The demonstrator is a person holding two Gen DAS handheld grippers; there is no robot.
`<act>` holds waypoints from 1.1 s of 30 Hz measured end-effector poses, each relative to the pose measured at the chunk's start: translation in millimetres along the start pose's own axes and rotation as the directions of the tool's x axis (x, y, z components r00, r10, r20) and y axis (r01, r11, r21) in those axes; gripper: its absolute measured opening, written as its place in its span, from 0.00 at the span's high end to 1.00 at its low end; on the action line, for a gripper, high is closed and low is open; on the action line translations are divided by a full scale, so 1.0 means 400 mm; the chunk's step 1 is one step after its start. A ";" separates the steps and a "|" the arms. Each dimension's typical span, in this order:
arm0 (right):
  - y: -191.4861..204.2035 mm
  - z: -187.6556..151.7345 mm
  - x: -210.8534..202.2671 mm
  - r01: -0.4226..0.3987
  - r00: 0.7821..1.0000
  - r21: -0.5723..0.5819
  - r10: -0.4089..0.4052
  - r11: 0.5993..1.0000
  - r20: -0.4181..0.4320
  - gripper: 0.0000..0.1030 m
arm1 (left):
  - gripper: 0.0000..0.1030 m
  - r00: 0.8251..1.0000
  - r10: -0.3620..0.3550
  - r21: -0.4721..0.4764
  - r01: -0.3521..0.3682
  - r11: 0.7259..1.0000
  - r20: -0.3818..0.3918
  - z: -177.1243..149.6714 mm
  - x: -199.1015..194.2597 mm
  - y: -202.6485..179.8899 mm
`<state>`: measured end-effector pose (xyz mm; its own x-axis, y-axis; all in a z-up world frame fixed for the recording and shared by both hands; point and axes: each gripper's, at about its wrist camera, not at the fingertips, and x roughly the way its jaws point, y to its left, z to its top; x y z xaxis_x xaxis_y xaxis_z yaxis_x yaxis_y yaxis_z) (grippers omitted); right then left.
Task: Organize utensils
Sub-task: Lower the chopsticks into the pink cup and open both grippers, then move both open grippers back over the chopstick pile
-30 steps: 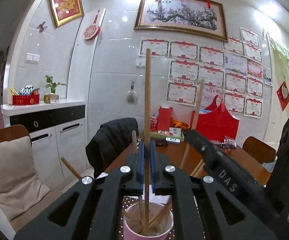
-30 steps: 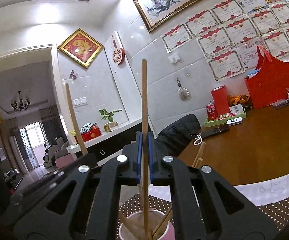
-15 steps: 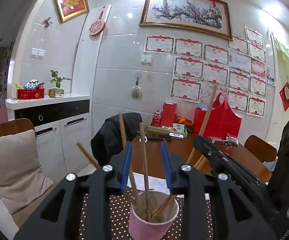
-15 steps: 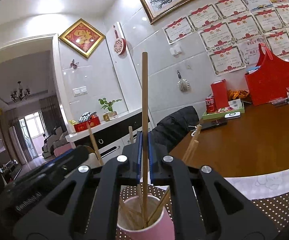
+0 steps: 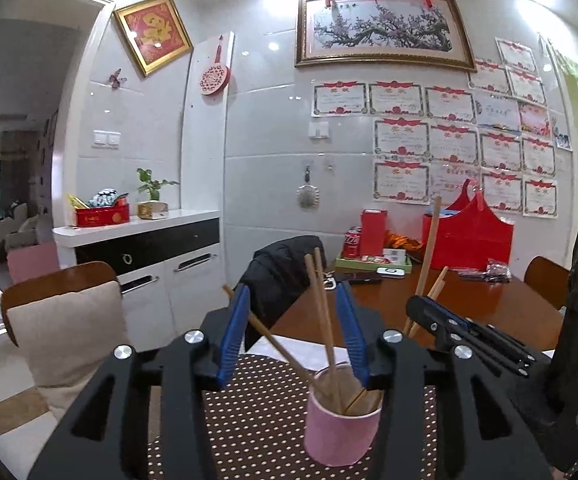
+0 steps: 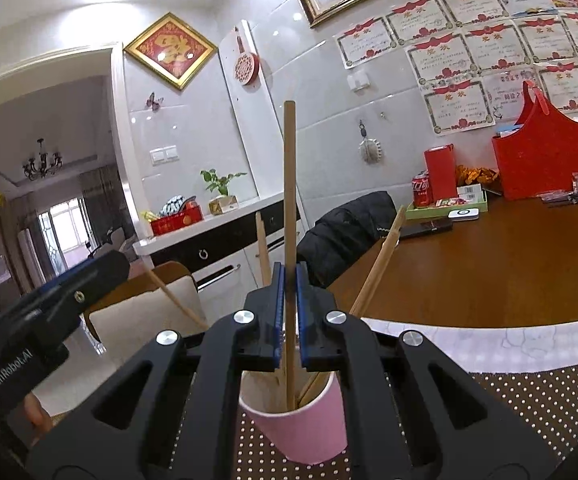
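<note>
A pink cup [image 5: 341, 424] stands on a brown dotted mat [image 5: 257, 420] and holds several wooden chopsticks [image 5: 321, 312]. My left gripper [image 5: 293, 336] is open and empty, its blue pads either side of the cup's chopsticks. My right gripper [image 6: 287, 312] is shut on one upright chopstick [image 6: 289, 184] whose lower end sits inside the cup [image 6: 305, 432]. The right gripper also shows in the left wrist view [image 5: 469, 336], at the right of the cup.
The mat [image 6: 529, 408] lies at the near edge of a brown wooden table [image 6: 509, 272]. At the table's far side are a red bag [image 5: 469, 236], a tray with boxes and a can [image 5: 373, 260]. A chair with a dark jacket [image 5: 285, 272] stands behind the cup.
My left gripper opened, let go of its chopstick into the cup and drew back. My right gripper lowered its chopstick into the cup and still grips it.
</note>
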<state>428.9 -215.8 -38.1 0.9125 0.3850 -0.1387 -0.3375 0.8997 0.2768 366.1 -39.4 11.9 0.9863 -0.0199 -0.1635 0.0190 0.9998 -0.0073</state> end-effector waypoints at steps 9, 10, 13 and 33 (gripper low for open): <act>0.022 -0.025 0.004 0.001 0.999 -0.018 -0.002 1.000 -0.042 0.93 | 0.48 0.998 0.057 0.014 -0.057 0.998 -0.003 -0.002 -0.017 0.027; 0.023 -0.025 0.004 0.002 0.999 -0.018 -0.002 1.000 -0.045 0.93 | 0.48 0.998 0.060 0.012 -0.060 0.998 -0.004 -0.002 -0.019 0.031; 0.028 -0.026 0.002 0.010 0.998 -0.016 -0.011 1.000 -0.058 0.93 | 0.48 0.998 0.068 0.007 -0.068 0.998 -0.005 0.000 -0.026 0.043; 0.063 -0.009 -0.094 0.046 0.998 -0.031 -0.047 0.998 -0.029 0.55 | 0.44 0.995 0.101 0.003 -0.101 0.995 0.018 0.010 -0.139 0.113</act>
<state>385.3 -206.6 -29.4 0.9202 0.3481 -0.1791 -0.3021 0.9224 0.2406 312.9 7.1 24.7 0.9861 0.0811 -0.1453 -0.0802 0.9967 0.0124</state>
